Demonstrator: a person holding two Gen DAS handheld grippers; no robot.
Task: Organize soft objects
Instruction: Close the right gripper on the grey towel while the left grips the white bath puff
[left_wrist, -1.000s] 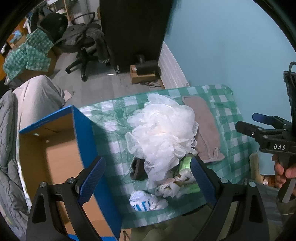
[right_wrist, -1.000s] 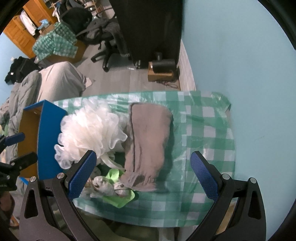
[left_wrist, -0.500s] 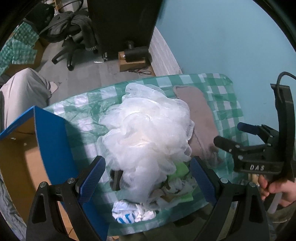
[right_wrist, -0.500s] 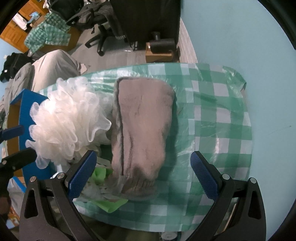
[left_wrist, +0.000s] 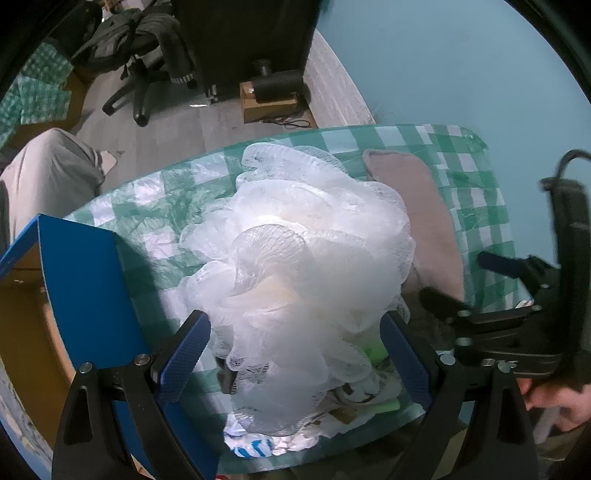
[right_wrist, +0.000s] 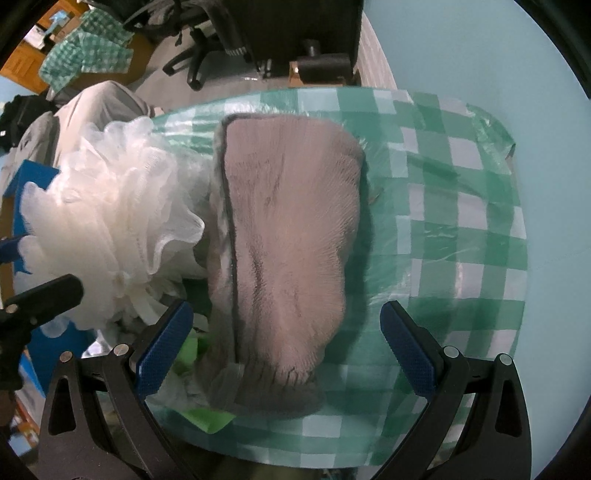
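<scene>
A big white mesh bath pouf (left_wrist: 295, 266) lies on the green checked tablecloth (left_wrist: 476, 192); my left gripper (left_wrist: 295, 354) stands open with its blue pads either side of the pouf's near end. A folded brownish-grey fleece cloth (right_wrist: 288, 240) lies lengthwise on the table; my right gripper (right_wrist: 284, 347) is open just over its near end. The pouf (right_wrist: 107, 221) sits left of the cloth in the right wrist view. Under the pouf lie a green-and-white item (left_wrist: 373, 350) and a white-and-blue fabric piece (left_wrist: 258, 441), partly hidden.
An open cardboard box with blue outer walls (left_wrist: 85, 288) stands at the table's left. The right gripper's body and a hand (left_wrist: 554, 395) are at the right of the left wrist view. Office chair (left_wrist: 147, 74), black cabinet and a small box sit on the floor beyond.
Both grippers have come down and forward toward the table: the left one closed in on the pouf, the right one on the fleece cloth. Both stayed open.
</scene>
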